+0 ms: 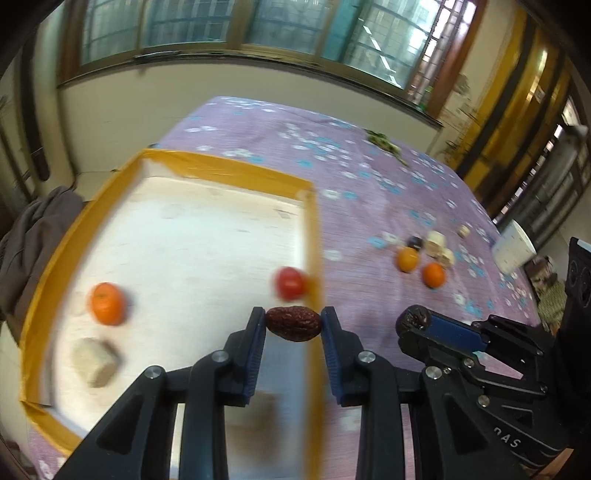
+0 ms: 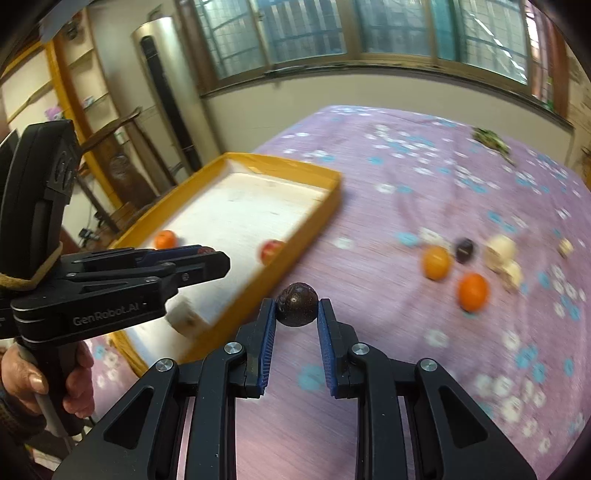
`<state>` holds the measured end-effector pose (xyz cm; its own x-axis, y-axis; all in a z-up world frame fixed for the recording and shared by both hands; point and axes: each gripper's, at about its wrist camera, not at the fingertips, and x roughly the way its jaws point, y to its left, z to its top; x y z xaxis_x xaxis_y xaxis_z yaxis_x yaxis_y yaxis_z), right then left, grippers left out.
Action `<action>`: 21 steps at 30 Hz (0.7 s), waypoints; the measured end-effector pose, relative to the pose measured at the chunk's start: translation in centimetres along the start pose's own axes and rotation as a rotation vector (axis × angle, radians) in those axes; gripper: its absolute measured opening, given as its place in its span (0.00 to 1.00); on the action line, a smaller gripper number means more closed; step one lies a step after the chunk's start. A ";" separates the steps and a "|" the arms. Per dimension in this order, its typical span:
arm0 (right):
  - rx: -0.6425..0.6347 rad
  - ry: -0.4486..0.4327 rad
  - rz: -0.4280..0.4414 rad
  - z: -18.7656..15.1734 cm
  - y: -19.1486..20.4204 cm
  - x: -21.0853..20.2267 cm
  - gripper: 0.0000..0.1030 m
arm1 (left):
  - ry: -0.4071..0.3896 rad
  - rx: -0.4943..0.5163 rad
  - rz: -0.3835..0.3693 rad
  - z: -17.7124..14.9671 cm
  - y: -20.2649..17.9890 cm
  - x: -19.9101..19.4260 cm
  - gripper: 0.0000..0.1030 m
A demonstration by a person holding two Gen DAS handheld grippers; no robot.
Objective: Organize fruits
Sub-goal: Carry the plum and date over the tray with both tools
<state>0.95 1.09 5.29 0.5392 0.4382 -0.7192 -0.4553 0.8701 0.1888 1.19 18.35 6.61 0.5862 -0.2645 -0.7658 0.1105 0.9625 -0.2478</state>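
A shallow rectangular tray with mustard-yellow walls and a pale white floor [image 1: 221,162] lies on a surface covered by a lilac cloth printed with white and blue flowers [image 1: 369,177]; whether a desk or a bed lies under the cloth cannot be told. Left of the tray, a grey garment [image 1: 33,236] is heaped beside the cloth's edge. Inside the tray, a small orange citrus fruit [image 1: 107,303] sits near its left wall, with a beige block-shaped piece [image 1: 96,362] just in front of it, and a red round fruit [image 1: 290,282] rests against the tray's right wall.

Over that right wall the left claw [image 1: 293,324] is closed on a wrinkled dark-red dried date [image 1: 293,325], pinched endwise between its blue pads. To the right of the tray, the right claw [image 2: 296,306] grips a round dark-brown wrinkled fruit [image 2: 297,304] above the cloth.

Further right of the tray, well apart from it, two more orange fruits [image 2: 472,291], one dark round fruit [image 2: 464,250] and several pale cream chunks [image 2: 502,254] lie clustered on the cloth. Beyond the tray's far side, a cream wall carries a long wood-framed window with a grille [image 1: 229,26]. A person's hand [image 2: 44,384] holds the left tool's handle.
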 end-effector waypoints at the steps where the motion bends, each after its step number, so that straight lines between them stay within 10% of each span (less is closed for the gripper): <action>1: -0.008 0.003 0.010 0.3 0.5 0.4 0.21 | -0.002 -0.009 0.012 0.1 0.9 -0.1 0.32; 21: -0.056 0.140 0.038 2.6 5.8 9.5 0.21 | 0.056 -0.031 0.111 2.6 8.8 3.7 0.32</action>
<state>5.23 10.89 1.31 0.4183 0.4314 -0.7993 -0.5142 0.8379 0.1831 6.41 25.95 3.13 0.5476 -0.1598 -0.8213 0.0222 0.9840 -0.1767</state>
